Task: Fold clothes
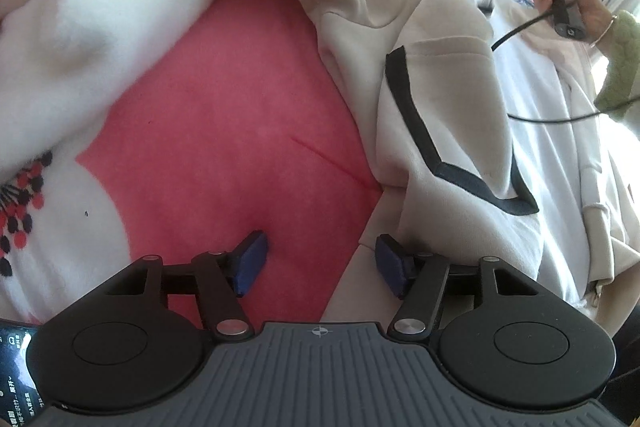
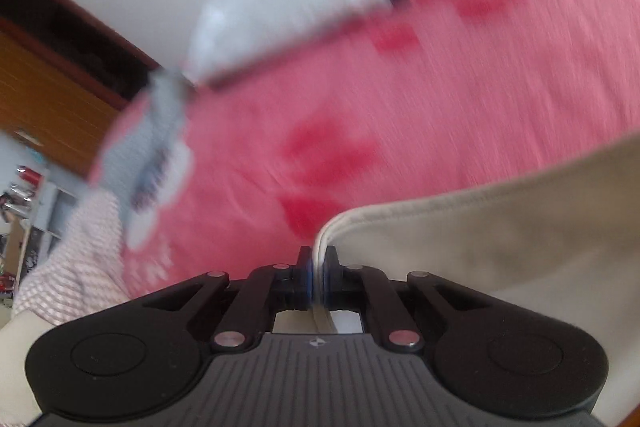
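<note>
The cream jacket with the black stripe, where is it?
In the left wrist view the cream jacket lies on the pink blanket, right of the open left claw, with the fluffy white garment at upper left.

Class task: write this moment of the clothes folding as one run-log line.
left hand-held gripper: open, at cream jacket hem | right hand-held gripper: shut on jacket edge | pink bedcover beneath

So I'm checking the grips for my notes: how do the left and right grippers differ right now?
The left gripper has its jaws open with nothing between them; the right gripper has its jaws shut on an edge of the cream garment. The left hangs over the garment's edge and the pink bedspread; the right holds its fabric lifted above the bedspread. Both have blue pads and black linkages.
</note>
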Tool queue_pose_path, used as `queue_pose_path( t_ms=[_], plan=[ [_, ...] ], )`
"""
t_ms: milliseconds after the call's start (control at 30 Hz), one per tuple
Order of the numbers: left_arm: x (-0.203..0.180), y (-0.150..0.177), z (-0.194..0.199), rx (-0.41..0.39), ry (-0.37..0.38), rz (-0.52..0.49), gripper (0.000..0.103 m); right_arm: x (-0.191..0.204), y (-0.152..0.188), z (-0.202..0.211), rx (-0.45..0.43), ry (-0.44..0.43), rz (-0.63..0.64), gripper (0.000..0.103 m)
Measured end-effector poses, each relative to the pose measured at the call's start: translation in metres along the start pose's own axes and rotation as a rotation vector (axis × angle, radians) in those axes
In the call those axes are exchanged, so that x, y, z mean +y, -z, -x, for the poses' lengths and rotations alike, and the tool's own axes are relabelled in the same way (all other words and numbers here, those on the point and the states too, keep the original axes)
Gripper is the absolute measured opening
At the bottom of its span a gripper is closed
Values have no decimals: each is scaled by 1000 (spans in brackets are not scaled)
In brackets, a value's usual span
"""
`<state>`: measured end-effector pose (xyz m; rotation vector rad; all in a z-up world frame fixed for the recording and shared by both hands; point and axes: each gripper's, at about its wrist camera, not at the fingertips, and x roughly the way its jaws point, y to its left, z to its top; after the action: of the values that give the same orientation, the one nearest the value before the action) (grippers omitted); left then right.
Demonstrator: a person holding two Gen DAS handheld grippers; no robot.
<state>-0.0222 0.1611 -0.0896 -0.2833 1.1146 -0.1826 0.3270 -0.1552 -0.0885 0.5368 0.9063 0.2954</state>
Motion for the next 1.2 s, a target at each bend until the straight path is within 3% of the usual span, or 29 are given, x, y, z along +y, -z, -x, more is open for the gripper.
queue_pose_path(
  t_ms=[67, 133, 300, 367, 433, 500, 600, 700, 900, 1067, 1200],
  plan=[
    [0, 0, 0, 7, -1, -1, 61, 12, -3, 11, -98, -57, 96, 5],
    [-1, 0, 0, 14, -5, -4, 62, 15, -7, 8, -136, -89, 133, 5],
    [-3, 0, 0, 19, -14, -6, 62, -4, -4, -32, -71, -43, 106, 5],
    [-4, 1, 1, 15, -16, -7, 62, -19, -2, -44, -18, -29, 22, 7],
    [-3, 1, 1, 9, -18, -5, 62, -33, -1, -40, -2, -43, -82, 16],
    [-5, 4, 2, 2, -21, 0, 62, -44, -1, -20, -27, -76, -151, 48],
    [-7, 10, 3, -12, -23, 13, 62, -54, 1, 22, -64, -126, -201, 54],
    [-5, 10, 7, -33, -25, 40, 62, -60, 14, 66, -30, -206, -225, 54],
    [-12, 19, 33, -129, -79, 22, 62, -52, 98, 127, 178, -323, -227, 54],
    [-28, 33, 54, -190, -86, -71, 62, -48, 196, 134, 361, -320, -294, 54],
    [-48, 50, 70, -248, -77, -197, 62, -44, 255, 134, 406, -308, -326, 53]
  ],
)
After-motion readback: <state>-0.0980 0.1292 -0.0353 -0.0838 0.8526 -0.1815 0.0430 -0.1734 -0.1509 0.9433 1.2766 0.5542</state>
